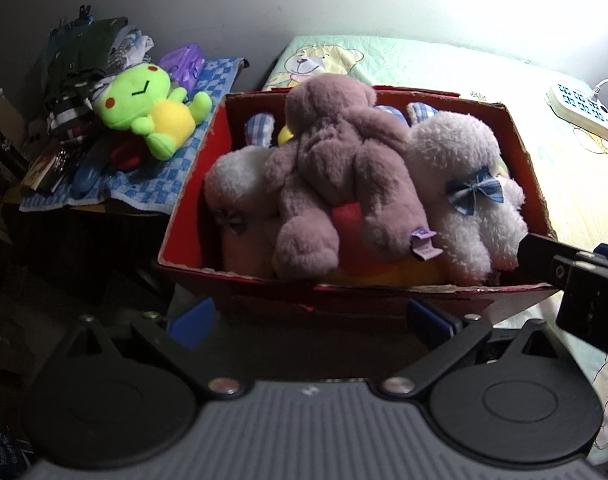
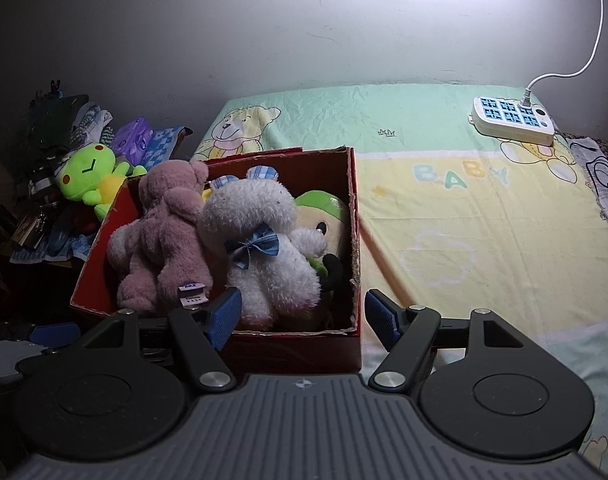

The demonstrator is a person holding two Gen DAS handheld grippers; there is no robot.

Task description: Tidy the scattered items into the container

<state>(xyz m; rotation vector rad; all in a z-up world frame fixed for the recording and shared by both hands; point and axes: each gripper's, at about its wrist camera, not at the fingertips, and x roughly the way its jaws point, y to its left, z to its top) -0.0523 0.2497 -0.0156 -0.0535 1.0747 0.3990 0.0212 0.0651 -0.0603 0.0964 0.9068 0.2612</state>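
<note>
The red cardboard box (image 2: 354, 216) stood at the left edge of the bed (image 2: 484, 216), its rims worn and ragged, filled with plush toys. A mauve bear (image 2: 166, 236) lay face down across the pile, a white plush with a blue plaid bow (image 2: 264, 248) was packed beside it, and a tan and green toy (image 2: 324, 216) was wedged into the right corner. A green frog plush (image 1: 150, 110) lay outside the box on a blue checked cloth (image 1: 152, 184) over the cluttered side table. A white power strip (image 2: 512, 120) sat near the bed's far right corner. The left gripper (image 1: 308, 318) and right gripper (image 2: 302, 316) both hung before the box's near wall, jaws apart, holding nothing.
</note>
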